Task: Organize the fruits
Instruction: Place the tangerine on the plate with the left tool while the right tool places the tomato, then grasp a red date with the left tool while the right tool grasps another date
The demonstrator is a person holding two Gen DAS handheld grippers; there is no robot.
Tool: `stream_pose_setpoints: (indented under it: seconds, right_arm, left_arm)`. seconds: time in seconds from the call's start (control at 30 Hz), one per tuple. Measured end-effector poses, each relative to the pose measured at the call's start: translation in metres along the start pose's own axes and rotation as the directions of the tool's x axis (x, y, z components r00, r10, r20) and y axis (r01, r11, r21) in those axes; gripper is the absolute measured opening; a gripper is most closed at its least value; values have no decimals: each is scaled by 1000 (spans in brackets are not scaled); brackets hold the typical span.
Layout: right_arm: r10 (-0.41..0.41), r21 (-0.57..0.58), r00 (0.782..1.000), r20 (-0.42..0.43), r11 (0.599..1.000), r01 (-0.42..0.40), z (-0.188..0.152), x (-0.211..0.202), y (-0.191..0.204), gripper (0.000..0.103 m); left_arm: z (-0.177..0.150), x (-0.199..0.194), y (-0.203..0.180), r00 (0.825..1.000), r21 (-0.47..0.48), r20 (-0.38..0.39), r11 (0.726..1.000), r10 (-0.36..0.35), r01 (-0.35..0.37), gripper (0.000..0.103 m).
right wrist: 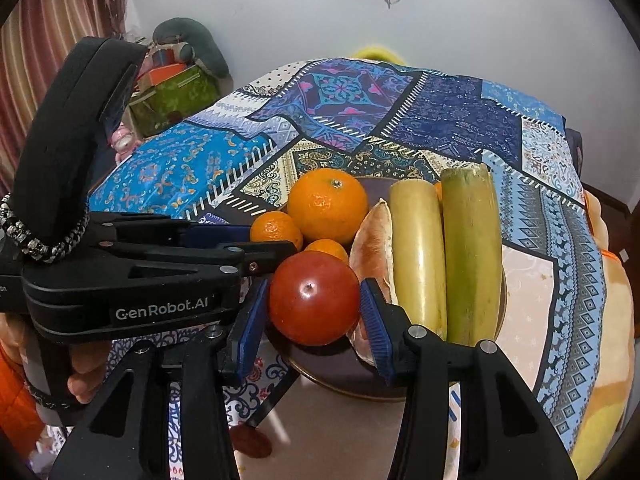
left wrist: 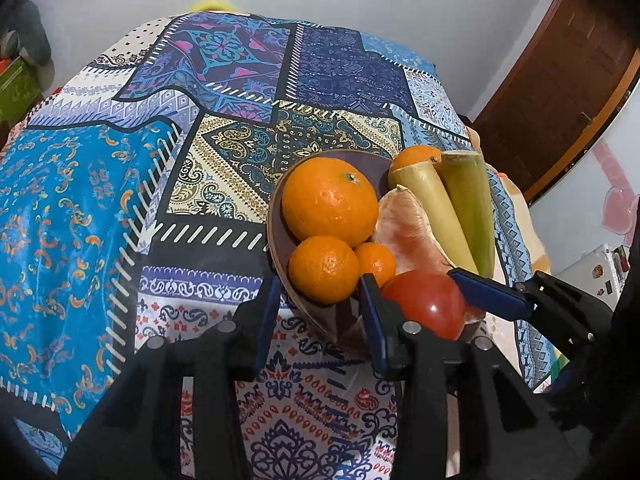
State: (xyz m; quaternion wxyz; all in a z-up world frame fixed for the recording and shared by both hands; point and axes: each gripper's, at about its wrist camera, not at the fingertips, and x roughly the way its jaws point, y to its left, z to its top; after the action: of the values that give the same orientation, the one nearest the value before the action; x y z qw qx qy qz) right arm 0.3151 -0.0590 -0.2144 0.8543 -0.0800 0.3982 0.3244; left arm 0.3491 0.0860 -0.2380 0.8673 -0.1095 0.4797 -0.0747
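Looking down my right tool [right wrist: 314, 312], I have its blue pads on either side of the tomato [right wrist: 314, 298], and they seem to touch it, so I call it clamped. The tomato sits at the near edge of the brown plate [right wrist: 340, 380] on the patterned surface [right wrist: 180, 168]. Behind it lie a big orange [right wrist: 327, 206], two small oranges [right wrist: 276, 230] and a pomelo wedge [right wrist: 374, 240]. Two yellow-green cane pieces [right wrist: 472, 256] lie side by side on the right of the plate. My left tool [left wrist: 320, 320] hovers at the plate's left rim, fingers apart, holding nothing. From the left wrist view, one small orange [left wrist: 323, 269] sits just ahead of the gap and the tomato [left wrist: 428, 304] lies to its right.
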Motion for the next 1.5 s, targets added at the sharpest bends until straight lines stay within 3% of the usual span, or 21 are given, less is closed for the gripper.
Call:
stream_pose_setpoints:
  seconds: [0.3, 0.8, 0.93, 1.23, 1.5]
  right_arm:
    - [-27, -10, 1000, -7, 1000, 27, -5, -8, 6, 45]
    - [-71, 12, 994, 87, 997, 70, -9, -81, 21, 45]
    - [-79, 13, 992, 96, 997, 78, -18, -96, 26, 45]
    - [-101, -1, 992, 77, 995, 101, -38, -116, 33, 46]
    - [-108, -13, 994, 13, 994, 108, -61, -103, 41, 47]
  left_arm:
    - [-8, -27, -7, 999, 15, 31, 1000, 24, -25, 40]
    - [-39, -134, -28, 978, 65, 187, 993, 89, -103, 41]
    - [-55, -154, -31, 973, 67, 202, 990, 112, -127, 45]
    - [-96, -159, -30, 977, 58, 151, 985, 150, -160, 47]
    - [-133, -124, -25, 987, 56, 41, 986, 153, -155, 47]
